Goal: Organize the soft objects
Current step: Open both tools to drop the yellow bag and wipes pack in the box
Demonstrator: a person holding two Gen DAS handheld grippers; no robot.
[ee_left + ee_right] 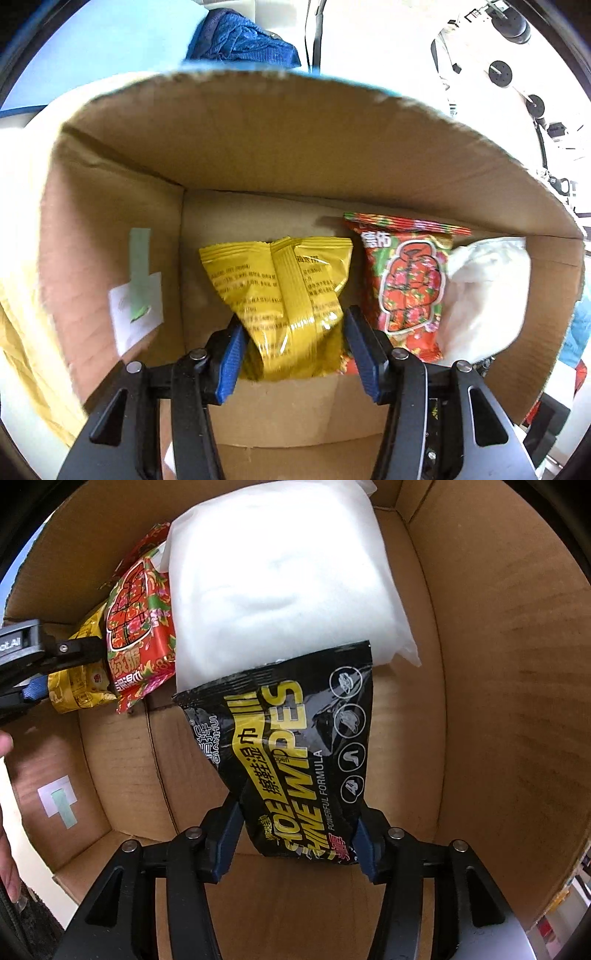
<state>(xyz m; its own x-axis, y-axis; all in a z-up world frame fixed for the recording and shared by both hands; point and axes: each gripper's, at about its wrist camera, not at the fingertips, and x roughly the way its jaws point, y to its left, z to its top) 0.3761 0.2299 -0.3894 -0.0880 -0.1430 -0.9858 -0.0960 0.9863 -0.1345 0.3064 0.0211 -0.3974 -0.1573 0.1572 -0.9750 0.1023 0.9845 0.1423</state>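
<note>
Inside the cardboard box (295, 140), both grippers reached down with a packet pinched in each.

Largest of the contents, a white pillow pack (280, 572) lay against the far wall, with a red flowered packet (138, 627) just beside it. The right gripper (295, 830) pointed forward into the box, its blue-padded fingers (229, 834) clamped on the lower end of a black wipes pouch (291, 746), whose top edge overlapped the white pack. The left gripper (293, 347) reached in level, gripping the bottom of a yellow snack bag (284, 291) that stood next to the red packet. A small label (136, 314) stuck to the left wall.
</note>
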